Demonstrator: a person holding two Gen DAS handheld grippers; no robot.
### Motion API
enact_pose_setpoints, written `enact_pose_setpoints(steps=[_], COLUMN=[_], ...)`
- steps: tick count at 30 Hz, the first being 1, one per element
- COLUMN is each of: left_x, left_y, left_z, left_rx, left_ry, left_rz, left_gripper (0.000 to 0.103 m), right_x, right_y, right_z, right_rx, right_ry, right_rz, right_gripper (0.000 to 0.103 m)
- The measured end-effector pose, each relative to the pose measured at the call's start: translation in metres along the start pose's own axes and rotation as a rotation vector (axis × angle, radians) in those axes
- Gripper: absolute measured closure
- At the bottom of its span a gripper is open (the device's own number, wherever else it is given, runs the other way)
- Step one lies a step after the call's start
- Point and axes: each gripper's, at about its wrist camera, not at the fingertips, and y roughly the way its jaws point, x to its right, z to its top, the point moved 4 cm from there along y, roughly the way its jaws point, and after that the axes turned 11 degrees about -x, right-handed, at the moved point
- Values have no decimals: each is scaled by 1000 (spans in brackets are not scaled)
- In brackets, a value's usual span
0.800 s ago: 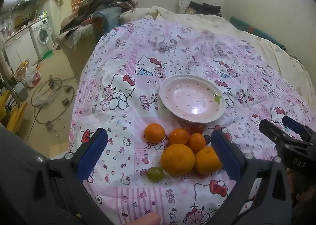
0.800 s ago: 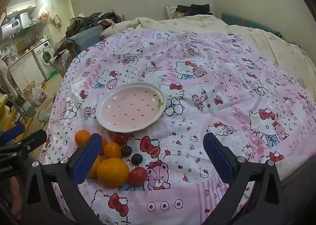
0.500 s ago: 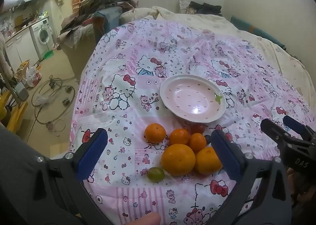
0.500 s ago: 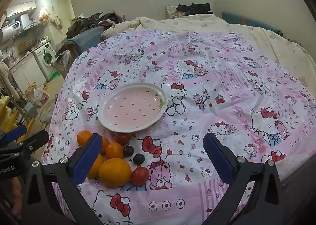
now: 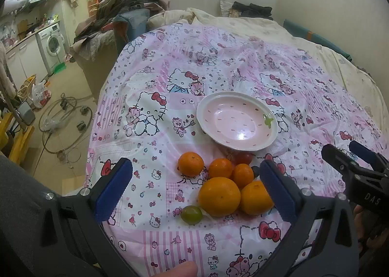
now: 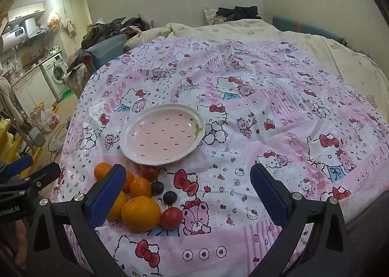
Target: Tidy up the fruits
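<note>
A pink plate (image 5: 237, 121) (image 6: 163, 134) lies bare on the cartoon-cat cloth. In front of it sits a heap of fruit: a large orange (image 5: 219, 196) (image 6: 141, 213), another orange (image 5: 255, 198), three mandarins (image 5: 190, 163), a green grape (image 5: 191, 215), a red tomato (image 6: 171, 217), a second tomato (image 6: 149, 172) by the plate and two dark grapes (image 6: 170, 197). My left gripper (image 5: 197, 188) hovers open above the heap, nothing between its pads. My right gripper (image 6: 188, 194) is open too, right of the heap; its left finger (image 6: 107, 195) covers part of the fruit.
The pink printed cloth (image 5: 150, 77) covers a bed, with cream bedding (image 6: 243, 31) behind and a wall to the right. Left of the bed the floor drops away, with cables (image 5: 63, 126), a washing machine (image 5: 52, 45) and piled clothes (image 5: 116, 19).
Both grippers have crept slightly forward toward the fruit; the fruit and plate lie as before and both jaws stay wide.
</note>
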Motion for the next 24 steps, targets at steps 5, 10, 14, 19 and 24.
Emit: enact_pose_setpoints(steps=[5,10,14,19,24], left_x=[0,1,1,-1,0], left_y=[0,1,1,2,3], left_z=[0,-1,-1,-3,-3], left_rx=[-1,-5,-5,-1,1], left_ry=[0,0,0,2,2], left_rz=[0,-2,-1,0,0], left_gripper=[0,0,0,0,0], right_x=[0,-1,-2,-2,-2], right_y=[0,0,1,1,1], right_z=[0,0,-1,-1,0], right_rx=[1,1,-1,-2,-3], right_ry=[0,1,-2,-2,-3], right_rz=[1,0,-1,0,0], right_gripper=[0,0,0,0,0])
